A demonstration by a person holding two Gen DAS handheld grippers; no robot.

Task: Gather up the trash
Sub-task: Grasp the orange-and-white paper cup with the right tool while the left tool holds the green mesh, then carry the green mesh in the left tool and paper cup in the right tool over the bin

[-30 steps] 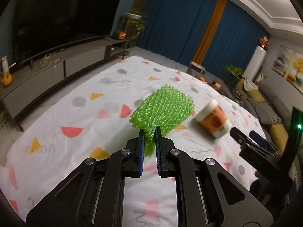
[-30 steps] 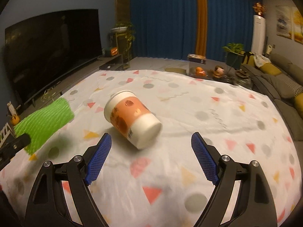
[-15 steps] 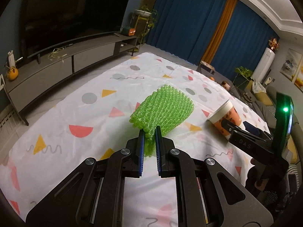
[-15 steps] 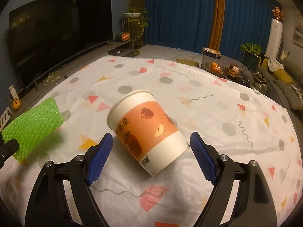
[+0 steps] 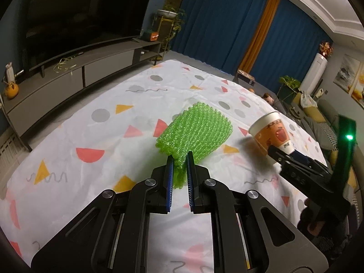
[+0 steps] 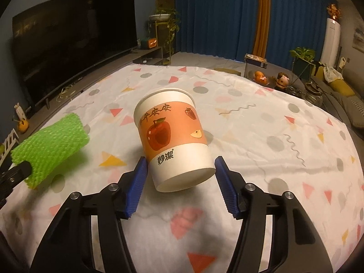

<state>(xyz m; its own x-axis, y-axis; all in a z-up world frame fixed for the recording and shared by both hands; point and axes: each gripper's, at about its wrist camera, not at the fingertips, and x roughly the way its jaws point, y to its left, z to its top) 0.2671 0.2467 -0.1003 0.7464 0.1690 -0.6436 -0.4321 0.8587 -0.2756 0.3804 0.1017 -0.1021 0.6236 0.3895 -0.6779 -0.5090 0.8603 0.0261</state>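
Closing around the base of a paper cup [image 6: 174, 141], the right gripper [image 6: 180, 177] has its blue pads [image 6: 136, 186] either side of the white lower band, the left pad at or nearly at the wall, the right one a sliver clear; the cup tilts away, its mouth pointing off across the patterned sheet [image 6: 261, 141]; beside it, the left gripper [image 5: 179, 177] is pinched nearly closed on a corner of a green foam fruit net [image 5: 195, 132], which sticks out over the sheet. Thin paper walls will likely buckle if the squeeze runs hard; so low a grip could let the cup pivot or slide out when raised; the springy net may work loose from its narrow pinch. Beyond the sheet stand a TV console [image 5: 68, 72] and blue curtains [image 6: 216, 16].
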